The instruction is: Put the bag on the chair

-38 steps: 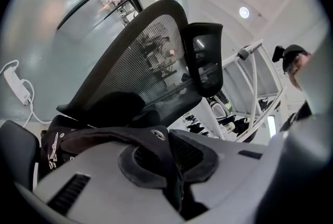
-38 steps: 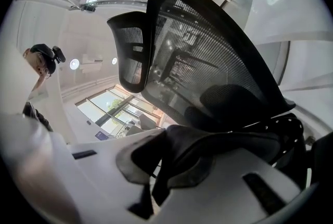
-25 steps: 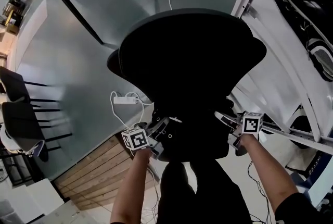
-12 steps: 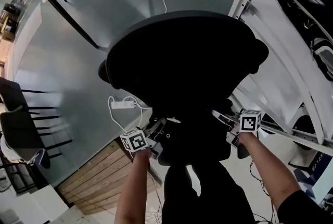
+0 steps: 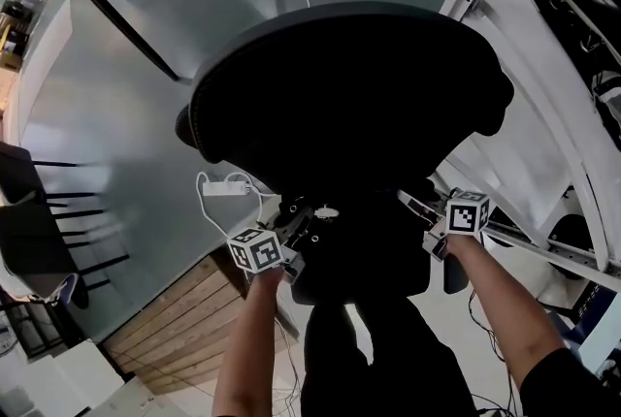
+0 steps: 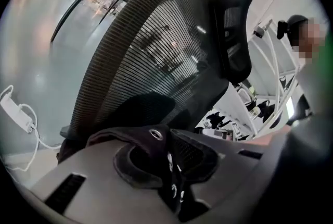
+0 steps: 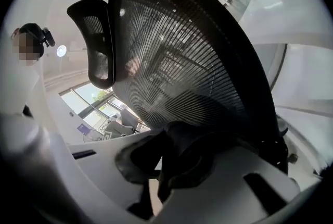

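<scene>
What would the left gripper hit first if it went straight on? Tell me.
Most likely the chair, low on its mesh back. The left gripper, shut on the bag, points straight at it; the gap between them is hard to judge.

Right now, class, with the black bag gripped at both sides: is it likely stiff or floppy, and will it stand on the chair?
Probably floppy: the bag crumples into folds in the left gripper and right gripper. Pinched edges alone carry it, so likely light. It may slump on the chair rather than stand.
</scene>
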The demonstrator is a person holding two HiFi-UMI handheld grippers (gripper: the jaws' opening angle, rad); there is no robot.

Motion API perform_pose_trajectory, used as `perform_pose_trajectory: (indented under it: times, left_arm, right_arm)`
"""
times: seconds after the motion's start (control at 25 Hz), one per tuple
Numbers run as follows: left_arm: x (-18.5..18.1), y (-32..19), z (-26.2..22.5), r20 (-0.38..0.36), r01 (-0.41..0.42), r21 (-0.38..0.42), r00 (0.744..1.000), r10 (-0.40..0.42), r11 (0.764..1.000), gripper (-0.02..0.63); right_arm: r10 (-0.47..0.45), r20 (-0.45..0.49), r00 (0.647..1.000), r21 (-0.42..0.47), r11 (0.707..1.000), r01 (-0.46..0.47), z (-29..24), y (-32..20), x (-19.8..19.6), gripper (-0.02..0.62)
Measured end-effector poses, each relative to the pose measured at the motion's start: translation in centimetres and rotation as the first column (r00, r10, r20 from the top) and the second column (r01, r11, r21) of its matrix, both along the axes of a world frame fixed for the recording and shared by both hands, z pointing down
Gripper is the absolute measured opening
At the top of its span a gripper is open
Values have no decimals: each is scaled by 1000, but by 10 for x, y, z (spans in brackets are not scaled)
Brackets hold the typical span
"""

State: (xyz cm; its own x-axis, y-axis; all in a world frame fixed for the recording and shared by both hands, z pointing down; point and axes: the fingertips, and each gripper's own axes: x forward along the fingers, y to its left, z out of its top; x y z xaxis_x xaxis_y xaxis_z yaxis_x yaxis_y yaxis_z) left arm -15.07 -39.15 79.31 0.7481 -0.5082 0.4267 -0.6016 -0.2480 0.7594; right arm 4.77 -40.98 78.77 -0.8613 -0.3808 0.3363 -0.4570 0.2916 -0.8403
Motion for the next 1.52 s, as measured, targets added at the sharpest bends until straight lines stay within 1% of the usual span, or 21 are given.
perform_pose_trajectory:
  times: [0.12, 0.2, 0.36, 0.44, 0.52, 0.6, 0.68, 0.76, 0.88, 0.96, 1.08, 1.28, 1.44, 1.52]
  left_arm:
    - [2, -1, 5, 74, -32, 58, 997, 27, 998, 43]
    - [4, -1, 8, 115, -50, 78, 993, 40, 996, 51]
    - [3, -1, 17, 168, -54, 76, 985, 40, 996, 84]
    - [0, 0, 21, 198, -60, 71, 979, 45, 996, 109]
    - [-3, 0, 24, 223, -63, 64, 974, 48, 996, 132]
    - [-6, 2, 28, 231, -62, 49, 972, 49, 997, 157]
    - [-6, 4, 31, 232, -70, 31, 971, 61, 997, 175]
    - [-6, 7, 32, 223, -79, 16, 972, 73, 997, 195]
    - [-5, 11, 33, 199, -68, 5, 978, 66, 998, 226]
    - [-4, 15, 35, 213, -71, 0, 975, 69, 997, 240]
    - [-6, 20, 38, 257, -85, 0, 963, 82, 996, 269]
    - [-18, 24, 34, 284, -78, 17, 956, 69, 997, 284]
    - [-21, 32, 33, 301, -111, 10, 948, 103, 994, 287]
    - [-21, 34, 31, 300, -113, 13, 948, 104, 994, 287]
  right_arm:
    - [-29, -61, 998, 23, 999, 31, 8, 0, -1, 47]
    - [-43, -90, 995, 27, 999, 46, 13, 1, -2, 54]
    - [-50, -122, 991, 25, 998, 53, 21, 0, 1, 63]
    - [-51, -158, 986, 31, 998, 57, 25, 0, 3, 74]
    - [-67, -209, 976, 50, 996, 79, 29, 1, 3, 78]
    - [-90, -255, 963, 70, 991, 111, 31, 5, 1, 89]
    - [-101, -281, 954, 74, 989, 126, 33, 9, 1, 100]
    - [-98, -293, 951, 73, 990, 124, 35, 13, 3, 117]
    - [-82, -316, 945, 79, 991, 112, 38, 17, 10, 148]
    - [-80, -317, 945, 66, 992, 107, 40, 20, 12, 179]
    - [-87, -313, 946, 46, 993, 106, 43, 26, 11, 215]
    - [-80, -333, 940, 42, 994, 100, 42, 28, 8, 280]
    - [-81, -347, 934, 32, 995, 98, 42, 33, 10, 291]
    - [-75, -356, 932, 30, 995, 91, 42, 35, 14, 291]
